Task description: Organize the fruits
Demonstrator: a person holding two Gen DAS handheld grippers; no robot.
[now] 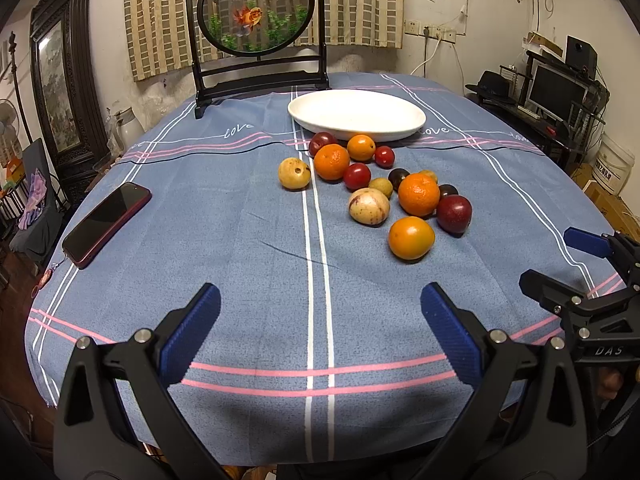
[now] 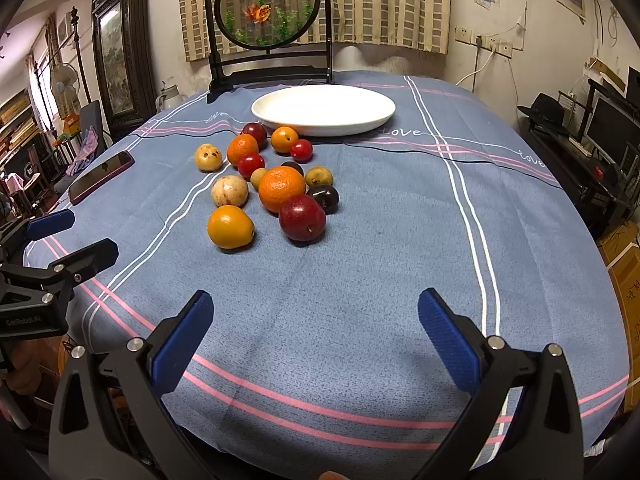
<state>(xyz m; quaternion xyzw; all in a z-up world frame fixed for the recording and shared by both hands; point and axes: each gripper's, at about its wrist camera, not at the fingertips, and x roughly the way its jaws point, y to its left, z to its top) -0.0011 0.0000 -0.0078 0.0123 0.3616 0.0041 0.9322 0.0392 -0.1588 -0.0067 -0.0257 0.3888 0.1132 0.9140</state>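
Grippers: left gripper [image 1: 320, 326] and right gripper [image 2: 316, 330] are hovering agape, empty.
Plate [image 2: 372, 122]: sitting bare behind fruits [image 2: 280, 188].
Risk: round fruits rolling if nudged.

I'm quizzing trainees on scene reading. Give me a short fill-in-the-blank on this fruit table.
1. The white plate holds ____ fruit.
2. The phone lies to the ____ of the fruit pile.
3. The jaws of the left gripper and right gripper are both ____.
4. The tablecloth is mainly ____.

Missing words: no; left; open; blue
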